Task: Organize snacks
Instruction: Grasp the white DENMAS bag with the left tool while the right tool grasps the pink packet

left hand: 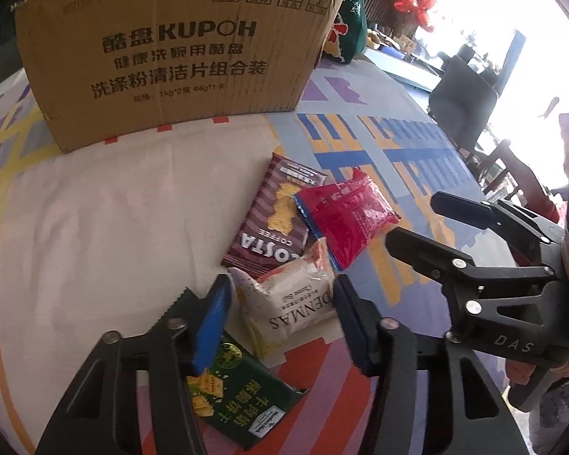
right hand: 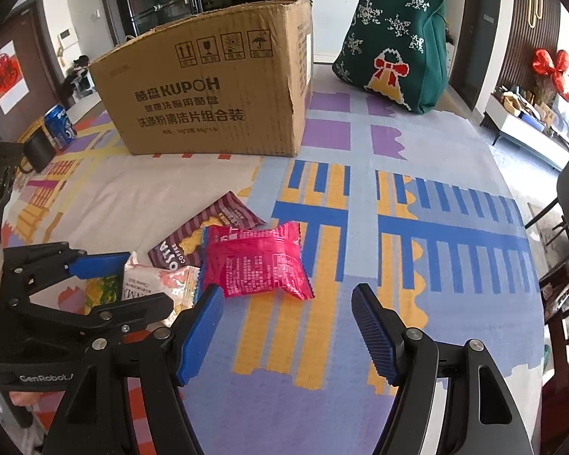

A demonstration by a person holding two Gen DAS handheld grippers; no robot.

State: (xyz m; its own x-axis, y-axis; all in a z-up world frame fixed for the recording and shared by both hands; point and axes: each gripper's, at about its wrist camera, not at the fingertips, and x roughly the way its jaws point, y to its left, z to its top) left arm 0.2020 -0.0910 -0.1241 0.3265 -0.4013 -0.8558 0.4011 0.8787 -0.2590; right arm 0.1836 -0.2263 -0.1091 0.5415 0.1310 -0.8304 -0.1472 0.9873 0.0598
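As the left wrist view shows, the left gripper [left hand: 282,313] stands over the white Denmas packet [left hand: 292,307], 1 blue pad on each side of it; whether the pads actually press on it cannot be told. That packet's long axis runs roughly along the line of the fingers, its far end touching the brown Costa packet [left hand: 275,220]. A green cracker packet [left hand: 242,390] lies under the left finger. To the right, the red packet [right hand: 256,261] overlaps the Costa packet's edge and lies crosswise, ahead and left of the right gripper [right hand: 288,331], whose jaws stand apart over bare tablecloth [right hand: 322,398]. In judgement, the left hand is nearer its target. The cardboard box [right hand: 216,87] stands well beyond all 4 packets.
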